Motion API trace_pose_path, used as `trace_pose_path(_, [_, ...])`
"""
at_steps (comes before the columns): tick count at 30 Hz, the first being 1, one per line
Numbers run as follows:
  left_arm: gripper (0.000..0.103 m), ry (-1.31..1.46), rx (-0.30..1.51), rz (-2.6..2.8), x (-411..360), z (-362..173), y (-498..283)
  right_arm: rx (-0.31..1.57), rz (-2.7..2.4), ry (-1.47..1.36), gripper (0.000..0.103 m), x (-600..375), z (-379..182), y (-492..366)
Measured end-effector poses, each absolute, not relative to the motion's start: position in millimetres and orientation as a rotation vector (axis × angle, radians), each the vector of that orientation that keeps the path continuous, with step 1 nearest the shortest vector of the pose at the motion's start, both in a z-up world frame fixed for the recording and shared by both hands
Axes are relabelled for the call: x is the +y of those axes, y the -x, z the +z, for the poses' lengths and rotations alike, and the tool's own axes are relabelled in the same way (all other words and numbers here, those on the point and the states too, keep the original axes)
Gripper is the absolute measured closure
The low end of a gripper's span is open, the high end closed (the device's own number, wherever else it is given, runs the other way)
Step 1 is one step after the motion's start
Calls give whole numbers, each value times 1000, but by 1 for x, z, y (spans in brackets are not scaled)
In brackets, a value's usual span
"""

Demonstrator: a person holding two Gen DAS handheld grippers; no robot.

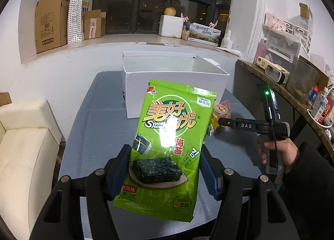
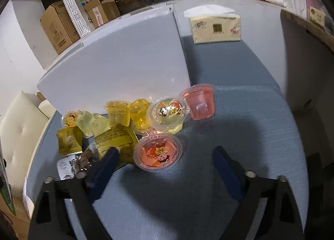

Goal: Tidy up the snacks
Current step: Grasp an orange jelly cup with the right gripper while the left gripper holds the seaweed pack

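Note:
My left gripper is shut on a green seaweed snack packet and holds it upright above the grey-blue table, in front of an open white box. My right gripper is open and empty above the table, and it also shows in the left wrist view. Just ahead of it lies a pink jelly cup. Behind are a yellow-lidded jelly cup, a pink cup on its side, several yellow jellies, gold packets and a white-wrapped snack.
The white box's wall stands behind the snack pile. A tissue pack sits at the table's far end. A cream sofa is at the left, a cluttered wooden shelf at the right. Cardboard boxes line the window sill.

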State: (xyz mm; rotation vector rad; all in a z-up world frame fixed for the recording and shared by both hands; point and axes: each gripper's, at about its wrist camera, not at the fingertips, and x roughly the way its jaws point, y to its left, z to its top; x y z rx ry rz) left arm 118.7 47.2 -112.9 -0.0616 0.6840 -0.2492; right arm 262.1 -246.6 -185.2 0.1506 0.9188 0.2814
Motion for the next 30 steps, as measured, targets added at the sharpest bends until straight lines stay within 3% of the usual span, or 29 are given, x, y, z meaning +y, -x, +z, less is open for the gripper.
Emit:
trace_pose_path(2, [35, 57, 686, -246, 46, -114, -119, 922, 298, -161, 48, -246, -186, -263])
trace_pose_path(3, [35, 58, 688, -248, 46, -115, -120, 929, 297, -158, 55, -246, -186, -262])
trace_pose_path(11, [35, 60, 671, -259, 44, -110, -126, 878, 261, -79, 56, -241, -168, -233])
trace_pose_path(18, [35, 64, 601, -238, 38, -74, -171, 749, 293, -69, 55, -238, -107, -219])
trace_pose_path(24, [35, 115, 581, -205, 34, -45, -236, 629, 323, -70, 55, -225, -44, -239])
trace_pose_path(30, [34, 116, 601, -172, 29, -35, -300, 641, 329, -72, 55, -210, -30, -295])
